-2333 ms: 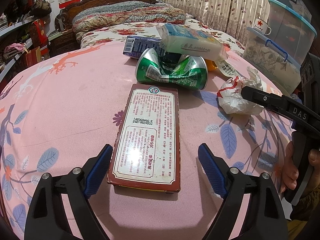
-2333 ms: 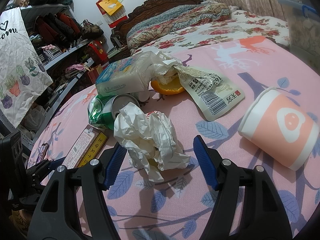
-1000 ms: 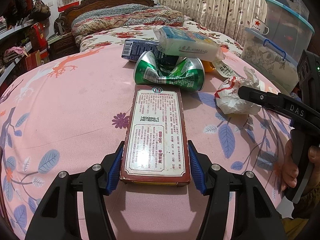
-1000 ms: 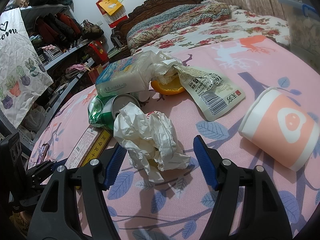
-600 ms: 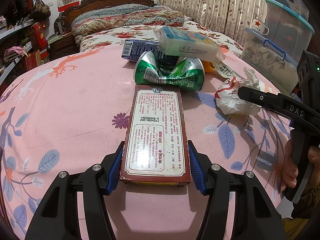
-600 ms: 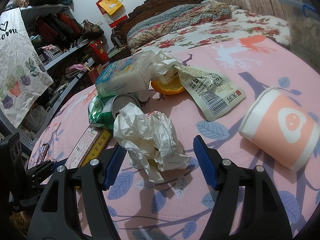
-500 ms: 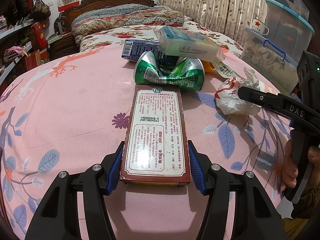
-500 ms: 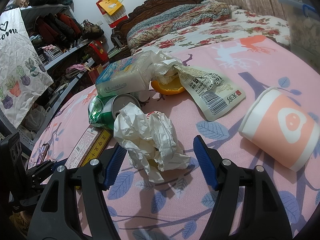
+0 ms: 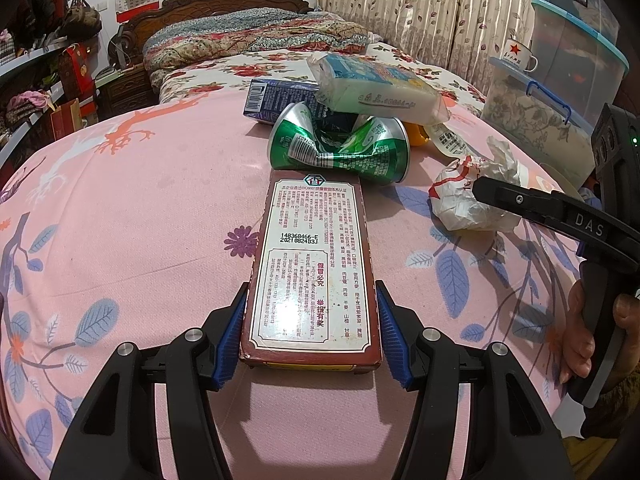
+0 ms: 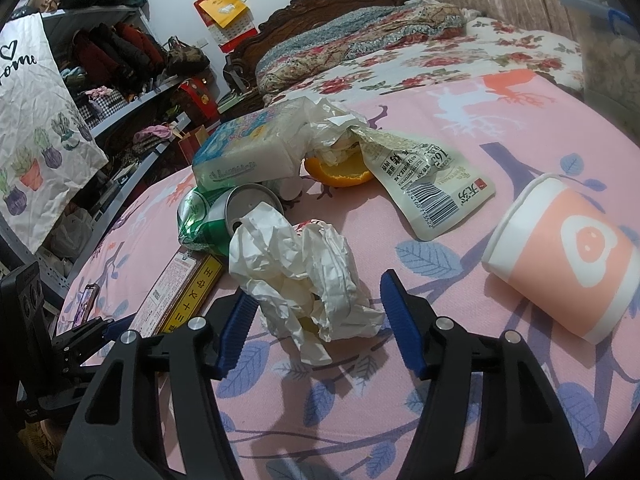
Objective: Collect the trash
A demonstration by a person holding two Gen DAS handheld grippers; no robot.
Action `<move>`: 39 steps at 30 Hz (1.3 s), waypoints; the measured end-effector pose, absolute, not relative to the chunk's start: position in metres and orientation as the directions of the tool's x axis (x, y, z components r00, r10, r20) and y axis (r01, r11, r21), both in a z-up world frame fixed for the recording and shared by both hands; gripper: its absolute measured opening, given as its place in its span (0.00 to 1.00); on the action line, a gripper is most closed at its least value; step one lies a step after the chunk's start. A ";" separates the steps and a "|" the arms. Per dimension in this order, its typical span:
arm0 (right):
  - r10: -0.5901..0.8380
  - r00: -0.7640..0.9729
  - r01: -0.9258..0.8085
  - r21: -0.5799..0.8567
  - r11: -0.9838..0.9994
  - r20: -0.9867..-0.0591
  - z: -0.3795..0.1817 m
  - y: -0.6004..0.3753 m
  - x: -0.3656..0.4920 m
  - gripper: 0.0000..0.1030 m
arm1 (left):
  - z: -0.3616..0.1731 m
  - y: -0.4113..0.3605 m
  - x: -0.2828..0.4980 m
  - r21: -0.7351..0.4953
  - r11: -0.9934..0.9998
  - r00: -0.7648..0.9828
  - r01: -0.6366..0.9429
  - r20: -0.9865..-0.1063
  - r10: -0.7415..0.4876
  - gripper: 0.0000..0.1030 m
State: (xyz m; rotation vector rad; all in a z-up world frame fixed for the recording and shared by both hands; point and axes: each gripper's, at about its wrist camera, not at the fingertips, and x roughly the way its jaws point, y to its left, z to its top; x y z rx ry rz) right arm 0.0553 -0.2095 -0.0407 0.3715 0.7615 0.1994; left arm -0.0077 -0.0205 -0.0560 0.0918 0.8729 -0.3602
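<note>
Left hand-held gripper (image 9: 310, 332) is clamped on the near end of the brown carton (image 9: 312, 264), blue pads pressed against both long sides. The carton lies flat on the pink-clothed table (image 9: 132, 216), its far end touching the crushed green can (image 9: 340, 148) at 12 o'clock. It reads as a stiff, light cardboard box with a glossy top face; the side grip looks right, since the flat walls give the pads full contact. Gripped at one end only, it may droop or pivot on the lift.

Right hand-held gripper (image 10: 320, 320) is closing, with the crumpled white paper wad (image 10: 300, 268) sitting between the jaws. The left pad is right at the paper and the right pad is clear of it, so no squeeze is on yet. The wad is very light and soft, will compress a lot and has loose flaps at the edge. Best to take it across the dense middle, not a stray corner, or it may tear or slip out.

From the wad:
- can at 11 o'clock, touching it
- tissue pack (image 10: 244, 156) at 12, resting on the can
- orange peel (image 10: 338, 174) and torn foil pouch (image 10: 428, 196) around 1
- paper cup (image 10: 560, 256) on its side at 3, well apart

The cup is light and crushable; take it across the body. The can has sharp creases and a slick skin.
</note>
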 end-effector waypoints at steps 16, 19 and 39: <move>0.308 0.717 -0.040 0.405 0.914 -0.625 -0.043 -0.209 0.054 0.63 | -0.055 -0.014 -0.004 -0.155 0.931 0.569 0.331 -0.754 -0.328 0.55; 0.309 0.718 -0.040 0.406 0.913 -0.624 -0.043 -0.209 0.054 0.66 | -0.055 -0.015 -0.003 -0.146 0.931 0.567 0.335 -0.758 -0.323 0.59; 0.309 0.716 -0.038 0.407 0.913 -0.626 -0.043 -0.208 0.055 0.67 | -0.056 -0.021 0.002 -0.130 0.939 0.582 0.318 -0.755 -0.301 0.54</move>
